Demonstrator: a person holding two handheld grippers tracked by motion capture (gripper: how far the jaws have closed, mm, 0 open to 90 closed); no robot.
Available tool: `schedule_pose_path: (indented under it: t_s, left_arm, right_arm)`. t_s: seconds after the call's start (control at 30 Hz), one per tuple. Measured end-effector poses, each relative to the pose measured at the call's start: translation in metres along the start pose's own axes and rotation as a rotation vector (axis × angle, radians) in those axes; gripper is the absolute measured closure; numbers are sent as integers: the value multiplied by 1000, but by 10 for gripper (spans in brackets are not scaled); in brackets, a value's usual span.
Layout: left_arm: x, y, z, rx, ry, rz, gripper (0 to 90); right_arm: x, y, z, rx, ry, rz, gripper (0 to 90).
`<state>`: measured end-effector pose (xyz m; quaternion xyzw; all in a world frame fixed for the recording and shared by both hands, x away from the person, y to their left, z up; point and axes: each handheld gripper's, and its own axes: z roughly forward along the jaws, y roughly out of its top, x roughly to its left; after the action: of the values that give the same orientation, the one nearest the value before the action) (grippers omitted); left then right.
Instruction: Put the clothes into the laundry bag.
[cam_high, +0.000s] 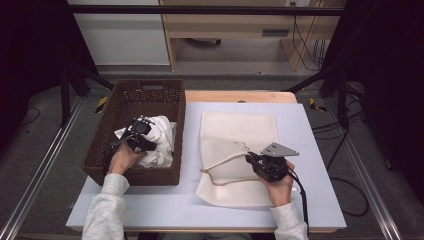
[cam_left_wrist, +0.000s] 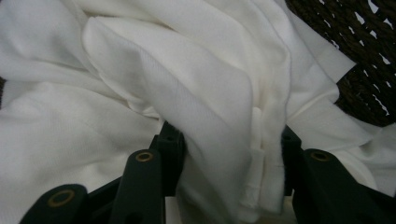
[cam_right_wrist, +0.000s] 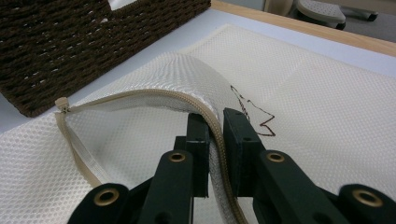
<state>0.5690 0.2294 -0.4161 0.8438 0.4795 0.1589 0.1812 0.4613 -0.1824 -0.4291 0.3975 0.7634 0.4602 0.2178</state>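
Note:
A white cloth lies bunched in the brown wicker basket at the left. My left gripper reaches into the basket, and in the left gripper view its jaws press on a thick fold of the cloth from both sides. A cream mesh laundry bag lies flat on the table's middle. My right gripper is shut on the bag's upper zipper edge and holds it lifted, so the mouth gapes toward the basket. The right gripper view shows the beige zipper running between the pads of that gripper.
The basket wall stands close to the left of the bag's mouth. A dark thread squiggle lies on the mesh. The white tabletop has free room to the right and in front. A wooden edge runs along the back.

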Motion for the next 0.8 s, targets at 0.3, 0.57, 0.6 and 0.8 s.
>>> schedule_pose_path:
  t_s: [0.3, 0.57, 0.6, 0.8]
  left_arm:
    - [1, -5, -23, -222, -6, -29, 630]
    - [0, -13, -40, -403, 34, -23, 639]
    - [1, -14, -42, -431, 34, -27, 640]
    - [2, -19, -49, -517, 31, -42, 644]
  right_arm:
    - [-2, 0, -2, -6, -1, 7, 811]
    - [-3, 0, -3, -9, -4, 7, 812]
    - [-4, 0, -4, -9, -4, 7, 813]
    - [-4, -1, -4, -6, -5, 7, 814]
